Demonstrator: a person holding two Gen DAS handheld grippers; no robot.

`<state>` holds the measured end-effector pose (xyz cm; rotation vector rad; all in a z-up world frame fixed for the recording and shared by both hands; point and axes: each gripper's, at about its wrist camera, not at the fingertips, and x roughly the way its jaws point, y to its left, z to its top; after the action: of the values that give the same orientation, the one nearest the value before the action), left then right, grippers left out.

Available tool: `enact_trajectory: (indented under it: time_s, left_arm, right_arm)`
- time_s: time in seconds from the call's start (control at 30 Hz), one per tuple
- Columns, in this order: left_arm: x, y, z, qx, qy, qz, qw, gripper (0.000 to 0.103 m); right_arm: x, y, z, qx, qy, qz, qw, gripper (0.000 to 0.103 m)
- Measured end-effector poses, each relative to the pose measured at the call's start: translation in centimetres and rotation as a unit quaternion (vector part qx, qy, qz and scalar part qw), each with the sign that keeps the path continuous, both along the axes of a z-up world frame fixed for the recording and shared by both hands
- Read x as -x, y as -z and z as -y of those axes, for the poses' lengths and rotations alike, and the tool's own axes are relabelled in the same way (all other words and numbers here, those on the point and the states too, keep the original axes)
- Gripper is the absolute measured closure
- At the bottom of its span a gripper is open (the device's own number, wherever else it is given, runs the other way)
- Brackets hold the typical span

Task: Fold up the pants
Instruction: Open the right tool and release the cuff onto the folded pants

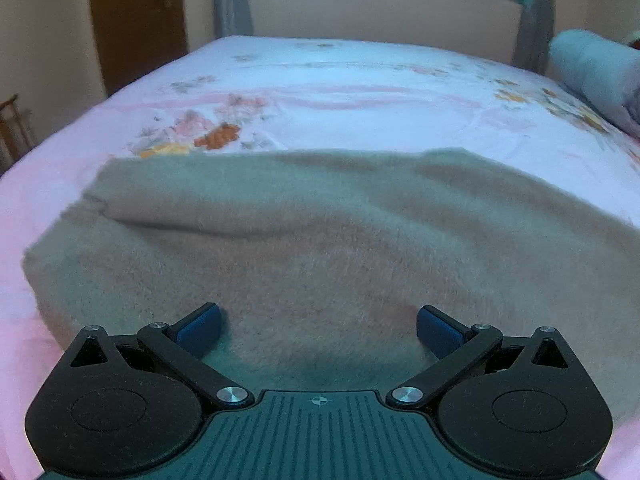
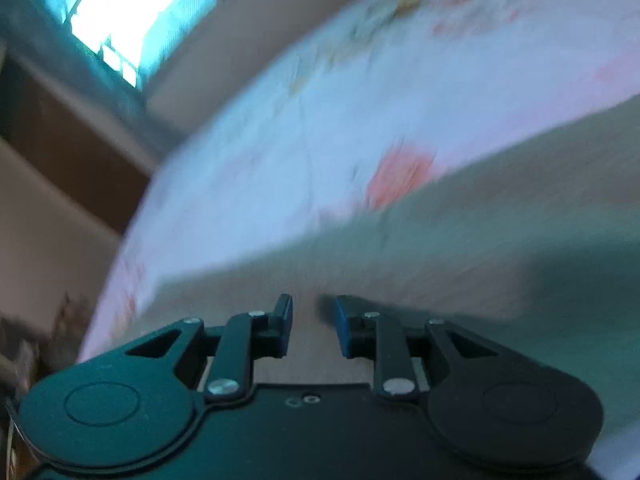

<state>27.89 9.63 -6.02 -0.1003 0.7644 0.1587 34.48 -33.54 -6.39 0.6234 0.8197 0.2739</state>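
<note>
Two grippers are in view, one per wrist camera, both poised over fabric on a bed.

Left gripper [image 1: 319,330]: its blue-padded fingers [image 1: 200,330] stand wide apart with nothing between them. Directly below and ahead lie the pants [image 1: 320,240], a fuzzy grey-beige garment spread flat across the near part of the bed. A fold ridge runs across the garment's left portion, and its far edge is roughly straight.

Right gripper [image 2: 313,326]: its fingers [image 2: 283,328] stand narrowly apart, a slim gap visible between the pads, and no cloth is pinched in that gap. This view is tilted and blurred. The pants [image 2: 480,260] fill the area beneath and to the right of the fingertips.

Beyond the garment, the bedsheet [image 1: 340,92] is pale pink-white with floral print and lies smooth. A rolled blue-grey blanket or pillow [image 1: 592,76] sits at the far right edge of the bed. Behind the bed stand grey curtains [image 1: 232,0], a beige wall and a brown door [image 1: 136,20] at far left. A bright window [image 2: 132,8] shows in the right wrist view.
</note>
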Motion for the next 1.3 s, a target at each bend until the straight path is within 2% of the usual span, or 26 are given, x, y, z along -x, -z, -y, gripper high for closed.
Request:
enact_trajectory:
  time_s: [0.03, 0.1, 0.17, 0.23, 0.33, 0.4, 0.47, 0.5, 0.53, 0.6, 0.7, 0.83, 0.87, 0.9, 1.0, 1.03, 1.07, 1.13, 1.2, 1.23, 1.3]
  left_arm:
    - [0.3, 0.2, -0.1, -0.001, 0.007, 0.006, 1.0, 0.0]
    - [0.7, 0.5, -0.2, -0.007, 0.018, 0.011, 0.9997, 0.0]
    - [0.8, 0.7, -0.3, -0.005, 0.02, 0.016, 0.9997, 0.0]
    - [0.9, 0.8, -0.2, -0.006, 0.02, 0.019, 0.9996, 0.0]
    - [1.1, 0.8, 0.1, -0.009, 0.019, 0.023, 0.9995, 0.0]
    - [1.1, 0.7, 0.0, -0.009, 0.019, 0.024, 0.9995, 0.0]
    - [1.1, 0.8, 0.0, -0.009, 0.02, 0.023, 0.9995, 0.0]
    - [1.2, 0.8, 0.0, -0.009, 0.019, 0.024, 0.9995, 0.0]
    - [1.2, 0.8, 0.0, -0.008, 0.02, 0.025, 0.9995, 0.0]
    - [1.6, 0.6, 0.3, -0.013, 0.022, 0.028, 0.9993, 0.0]
    - [2.1, 0.5, 0.8, -0.019, 0.019, 0.029, 0.9992, 0.0]
    - [1.9, 0.2, 0.6, -0.02, 0.028, 0.013, 0.9993, 0.0]
    - [1.9, 0.1, 0.3, -0.017, 0.032, 0.007, 0.9993, 0.0]
    - [2.0, 0.0, 0.0, -0.013, 0.038, 0.0, 0.9992, 0.0]
    - [2.9, -1.1, -0.6, -0.022, 0.038, -0.008, 0.999, 0.0]
    - [3.4, -1.5, -0.4, -0.026, 0.036, -0.003, 0.999, 0.0]
    - [3.9, -1.9, -0.2, -0.025, 0.033, 0.013, 0.999, 0.0]
    - [4.4, -2.3, 0.6, -0.019, 0.034, 0.039, 0.9985, 0.0]
    - [3.8, -1.7, 1.8, -0.019, 0.047, 0.026, 0.9984, 0.0]
    - [3.5, -1.1, 2.4, -0.027, 0.054, 0.012, 0.9981, 0.0]
    - [3.9, -0.6, 2.9, -0.043, 0.055, 0.013, 0.9975, 0.0]
  right_arm:
    - [-0.4, 0.5, 0.4, 0.001, 0.009, -0.007, 1.0, 0.097]
    - [-0.3, 0.6, 2.7, -0.02, 0.035, -0.006, 0.999, 0.098]
    - [0.3, 0.2, 5.8, -0.009, 0.071, 0.002, 0.997, 0.097]
    - [1.4, 0.0, 10.3, -0.019, 0.127, 0.005, 0.992, 0.096]
    - [4.0, 0.6, 18.0, -0.059, 0.234, 0.007, 0.97, 0.095]
    - [5.7, 0.7, 22.1, -0.058, 0.297, 0.001, 0.953, 0.098]
    - [7.7, 0.2, 25.2, -0.052, 0.344, 0.005, 0.938, 0.087]
    - [8.9, -0.3, 26.1, -0.058, 0.36, 0.009, 0.931, 0.087]
    - [9.6, -0.7, 25.9, -0.066, 0.358, 0.021, 0.931, 0.087]
    - [10.6, -1.3, 24.0, -0.084, 0.328, 0.047, 0.94, 0.087]
    - [10.6, -1.4, 19.6, -0.095, 0.231, 0.055, 0.967, 0.084]
    - [8.7, 1.1, 14.3, -0.122, 0.15, 0.015, 0.981, 0.083]
    - [8.3, 1.8, 13.6, -0.103, 0.148, -0.01, 0.984, 0.088]
    - [8.4, 2.3, 13.4, -0.077, 0.157, -0.021, 0.984, 0.103]
    - [10.3, 1.7, 14.2, -0.053, 0.223, -0.024, 0.973, 0.103]
    - [10.7, 0.7, 13.6, -0.037, 0.228, -0.014, 0.973, 0.088]
    - [10.7, -0.1, 12.6, -0.025, 0.207, 0.0, 0.978, 0.077]
    - [9.9, -0.7, 9.5, -0.029, 0.153, 0.023, 0.987, 0.077]
    - [9.0, -0.3, 7.1, -0.061, 0.116, 0.033, 0.991, 0.077]
    - [8.3, 0.3, 5.5, -0.06, 0.1, 0.019, 0.993, 0.077]
    - [7.6, 1.6, 2.7, -0.071, 0.068, -0.016, 0.995, 0.078]
